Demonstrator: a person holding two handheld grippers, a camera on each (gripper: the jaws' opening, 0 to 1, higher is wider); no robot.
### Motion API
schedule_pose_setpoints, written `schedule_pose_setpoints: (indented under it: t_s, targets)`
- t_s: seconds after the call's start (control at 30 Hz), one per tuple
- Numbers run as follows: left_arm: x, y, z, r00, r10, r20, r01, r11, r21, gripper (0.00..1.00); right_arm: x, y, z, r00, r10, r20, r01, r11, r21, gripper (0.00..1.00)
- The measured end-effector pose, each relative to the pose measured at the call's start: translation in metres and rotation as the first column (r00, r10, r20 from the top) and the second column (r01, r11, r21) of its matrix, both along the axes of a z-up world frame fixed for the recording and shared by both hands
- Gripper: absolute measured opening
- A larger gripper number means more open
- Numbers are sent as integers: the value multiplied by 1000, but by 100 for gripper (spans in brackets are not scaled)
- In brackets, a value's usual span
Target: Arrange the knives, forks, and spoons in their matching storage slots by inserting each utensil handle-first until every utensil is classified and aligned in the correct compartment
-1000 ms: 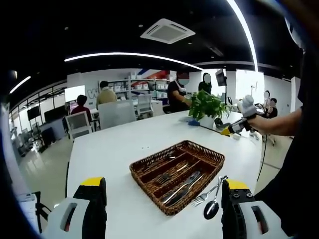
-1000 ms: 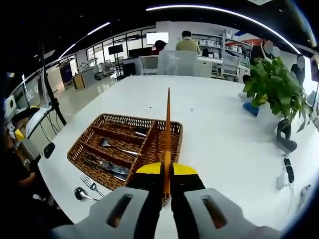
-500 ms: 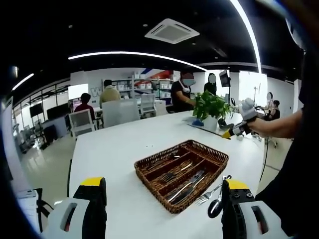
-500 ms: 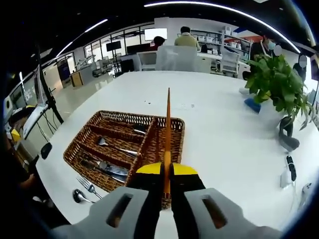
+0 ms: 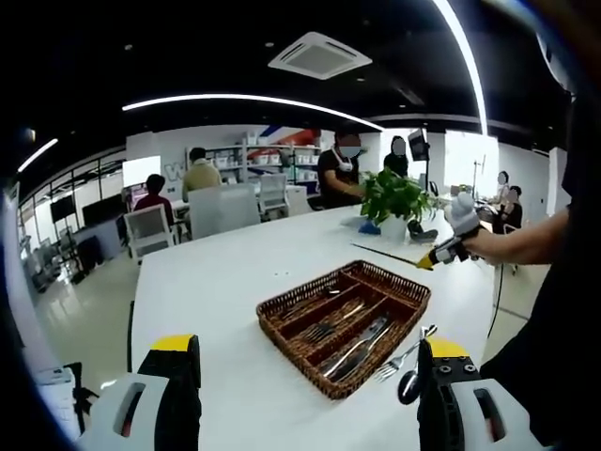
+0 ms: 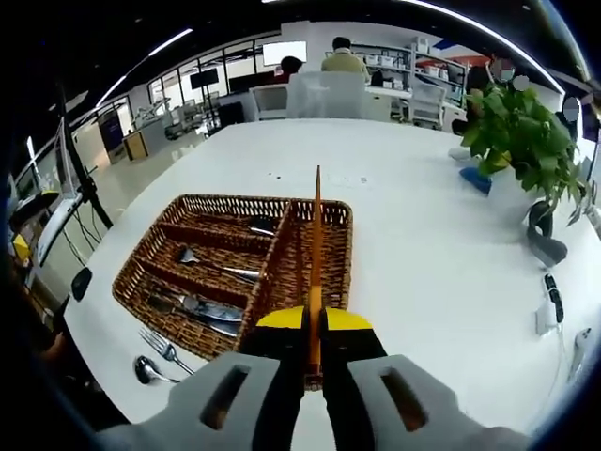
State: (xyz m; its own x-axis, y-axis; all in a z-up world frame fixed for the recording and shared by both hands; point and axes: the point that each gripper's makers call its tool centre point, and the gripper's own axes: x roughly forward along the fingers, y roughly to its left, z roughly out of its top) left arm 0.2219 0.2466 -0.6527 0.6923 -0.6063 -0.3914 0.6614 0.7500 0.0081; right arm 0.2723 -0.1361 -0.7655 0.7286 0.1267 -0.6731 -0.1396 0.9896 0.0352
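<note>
My right fingers (image 6: 314,331), pinching an orange stick (image 6: 315,254), have come down closer over the basket (image 6: 235,268); my left fingers (image 5: 305,390) hang spread. Insertion looks near.

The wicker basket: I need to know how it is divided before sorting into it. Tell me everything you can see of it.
The wicker basket is a low, rectangular tray of brown woven cane, lying flat on the white table. Woven partitions split it into several long slots plus one slot running crosswise at the end. Silver cutlery already lies in the long slots. A fork and a spoon lie on the table just outside its near wall. The right gripper holds an orange stick over it.
</note>
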Motion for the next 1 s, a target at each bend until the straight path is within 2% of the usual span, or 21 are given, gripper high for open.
schedule_pose_setpoints:
  t_s: [0.27, 0.4, 0.77, 0.87, 0.93, 1.0]
  targets:
    - [3, 6, 3, 1000, -13, 4, 13, 1000, -3, 100, -1, 4, -12, 1000, -10, -28, 9, 1000, -20, 2]
    - [4, 11, 4, 1000, -13, 6, 13, 1000, -5, 100, -2, 5, -25, 998, -9, -56, 8, 1000, -28, 2]
    - [4, 22, 3, 1000, -4, 3, 4, 1000, -7, 100, -8, 8, -42, 993, -14, -120, 9, 999, -45, 2]
    - [5, 26, 3, 1000, 0, 6, 0, 1000, -10, 100, -9, 7, -48, 988, -16, -152, 6, 998, -66, 2]
    - [6, 29, 2, 1000, 4, 7, -4, 1000, -10, 100, -9, 6, -52, 984, -11, -177, -7, 994, -106, 2]
    - [6, 30, 0, 1000, 5, 3, -5, 1000, -10, 100, -7, 9, -54, 983, -8, -183, -9, 996, -93, 2]
